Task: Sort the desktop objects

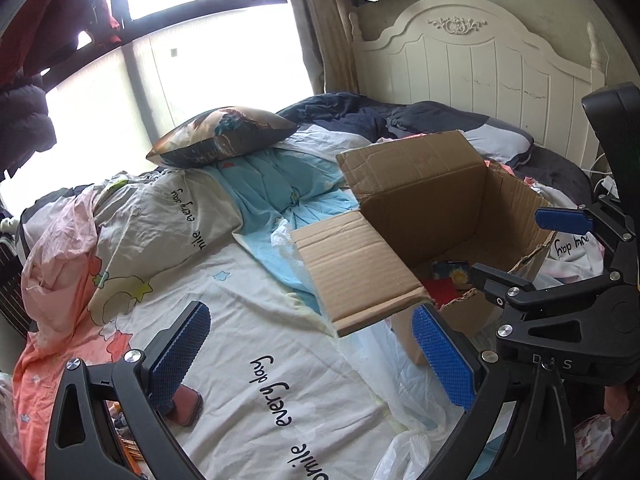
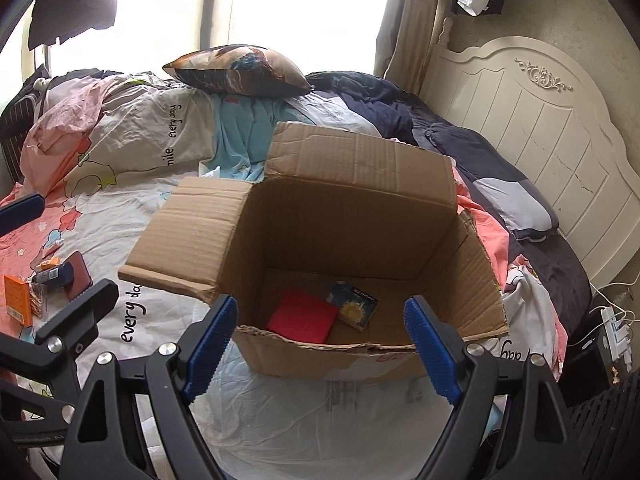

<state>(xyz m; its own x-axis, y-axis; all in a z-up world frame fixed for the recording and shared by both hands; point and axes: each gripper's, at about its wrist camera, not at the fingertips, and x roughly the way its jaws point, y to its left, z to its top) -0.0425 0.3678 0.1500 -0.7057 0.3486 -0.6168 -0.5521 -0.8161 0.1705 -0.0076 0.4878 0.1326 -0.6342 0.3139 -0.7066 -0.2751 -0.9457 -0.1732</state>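
An open cardboard box (image 2: 352, 216) stands on the bed; it also shows in the left wrist view (image 1: 432, 200). Inside lie a red flat item (image 2: 302, 314) and a small blue-and-yellow box (image 2: 354, 304). My right gripper (image 2: 320, 332) is open and empty, just in front of the box's near wall. My left gripper (image 1: 312, 344) is open and empty, over the sheet left of the box. Loose items lie on the sheet at the left: an orange box (image 2: 18, 304), a dark bottle (image 2: 54, 274) and a reddish-pink case (image 2: 80, 276), which also shows by my left finger (image 1: 186, 404).
A patterned pillow (image 2: 240, 70) and rumpled bedding (image 2: 120, 120) lie behind the box. A white headboard (image 2: 540, 140) is at the right, with a power strip and cables (image 2: 614, 320) beside the bed. Clear plastic sheet (image 2: 320, 420) lies under the box front.
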